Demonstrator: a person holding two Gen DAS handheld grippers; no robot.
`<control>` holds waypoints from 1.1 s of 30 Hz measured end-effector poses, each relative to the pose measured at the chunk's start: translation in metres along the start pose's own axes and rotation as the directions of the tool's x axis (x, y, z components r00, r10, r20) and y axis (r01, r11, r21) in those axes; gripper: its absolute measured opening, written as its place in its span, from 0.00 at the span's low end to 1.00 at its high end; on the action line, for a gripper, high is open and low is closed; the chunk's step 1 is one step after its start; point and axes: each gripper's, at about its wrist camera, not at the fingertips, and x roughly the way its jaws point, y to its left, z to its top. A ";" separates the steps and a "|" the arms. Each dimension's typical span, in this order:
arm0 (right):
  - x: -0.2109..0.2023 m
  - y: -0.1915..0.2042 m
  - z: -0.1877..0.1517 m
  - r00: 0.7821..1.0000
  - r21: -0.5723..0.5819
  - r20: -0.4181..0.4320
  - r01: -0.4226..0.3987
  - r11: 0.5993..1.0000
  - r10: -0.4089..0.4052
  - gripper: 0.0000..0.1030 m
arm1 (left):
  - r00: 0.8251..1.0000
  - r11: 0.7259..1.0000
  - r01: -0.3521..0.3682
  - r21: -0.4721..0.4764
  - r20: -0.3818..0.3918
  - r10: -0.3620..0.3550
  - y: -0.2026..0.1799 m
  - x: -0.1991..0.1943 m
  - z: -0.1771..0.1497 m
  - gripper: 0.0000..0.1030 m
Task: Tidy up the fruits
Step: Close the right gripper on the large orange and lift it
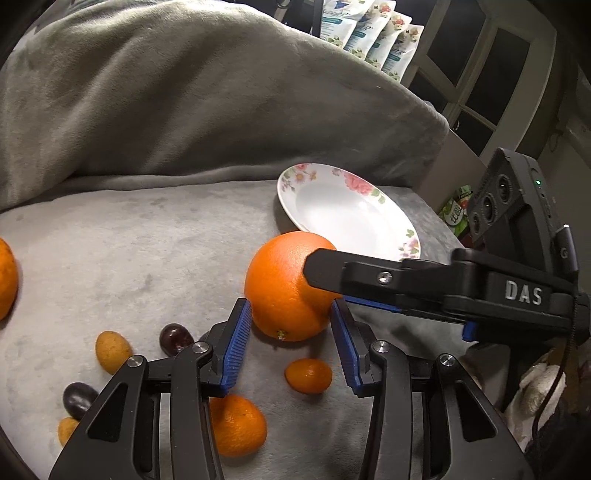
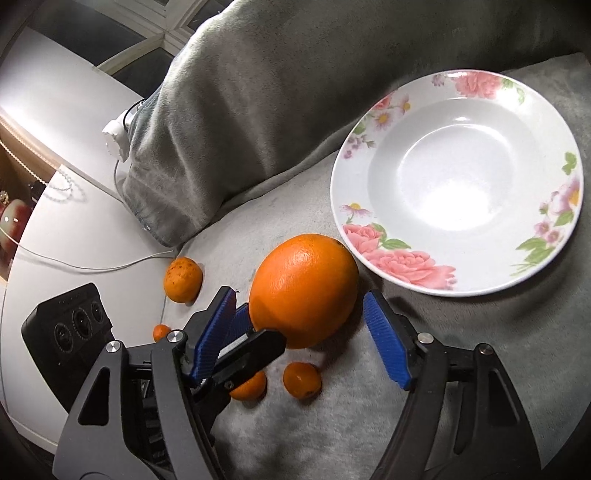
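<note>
A large orange (image 1: 286, 286) (image 2: 304, 290) sits on a grey blanket in front of a white floral plate (image 1: 373, 192) (image 2: 406, 266). My left gripper (image 1: 291, 314) is open, its blue pads on either side of the orange's near end. My right gripper (image 2: 301, 317) is open too and comes from the right, its fingers flanking the orange; one black finger (image 1: 332, 271) lies against its side. Small oranges (image 1: 236, 424) (image 2: 183, 280), kumquats (image 1: 308, 374) (image 2: 302, 380) and dark grapes (image 1: 176, 338) lie around.
A bunched grey blanket (image 1: 184, 92) rises behind the plate. Another orange (image 1: 5, 278) lies at the far left. A white table edge with a cable (image 2: 92, 266) and a charger (image 2: 114, 142) is left of the blanket. Snack packets (image 1: 373, 33) stand at the back.
</note>
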 end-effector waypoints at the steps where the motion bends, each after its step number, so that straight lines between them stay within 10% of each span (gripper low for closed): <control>1: 0.001 -0.002 -0.001 1.000 0.004 -0.004 -0.003 1.000 0.003 0.67 | 1.000 1.000 0.003 0.001 -0.001 -0.003 0.000 0.001 0.000 0.42; 33: -0.058 0.003 0.005 0.996 -0.035 0.094 -0.005 0.999 0.009 0.60 | 0.997 0.997 0.009 0.078 0.080 -0.015 -0.043 -0.015 0.013 0.41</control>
